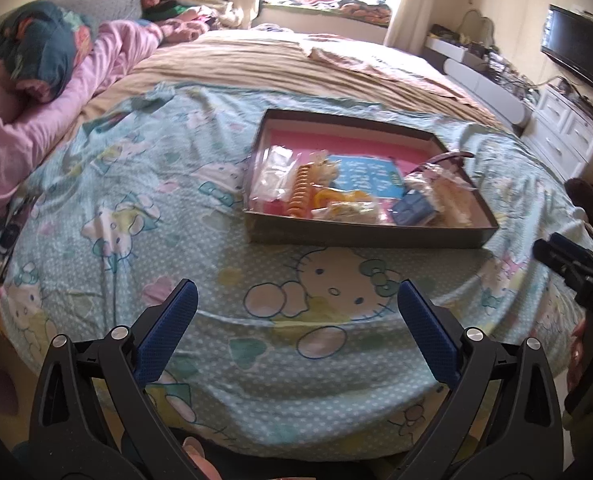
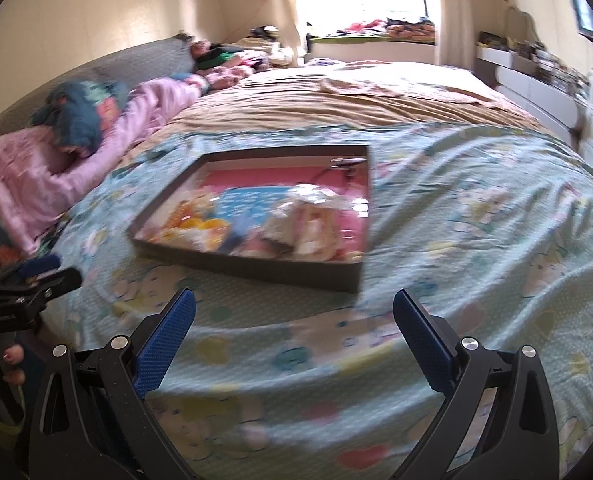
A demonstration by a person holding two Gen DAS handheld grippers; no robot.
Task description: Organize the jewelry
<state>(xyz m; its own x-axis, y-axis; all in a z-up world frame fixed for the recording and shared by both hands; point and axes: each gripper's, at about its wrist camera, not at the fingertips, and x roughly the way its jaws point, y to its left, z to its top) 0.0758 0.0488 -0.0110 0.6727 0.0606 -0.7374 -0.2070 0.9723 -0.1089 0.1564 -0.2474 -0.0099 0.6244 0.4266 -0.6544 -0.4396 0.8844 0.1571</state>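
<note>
1. Left gripper (image 1: 296, 300), lower centre: blue-padded jaws spread wide, holding nothing.
2. Right gripper (image 2: 294, 308): likewise wide, holding nothing.
3. Shallow dark cardboard tray (image 1: 376, 236) of bagged trinkets, frame centre, on cartoon-print bedsheet (image 1: 136, 200).

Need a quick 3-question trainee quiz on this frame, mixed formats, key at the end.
1. True or false: the left gripper is shut on a bracelet.
2. Multiple choice: the shallow dark box rests on A) a white dresser B) the cartoon-print bedspread C) the windowsill.
3. Fill in: the spiral orange hair tie lies ____ the box, near its front-left corner.

Key
1. False: both it and the right gripper are open and empty, hovering short of the box.
2. B
3. inside
</note>
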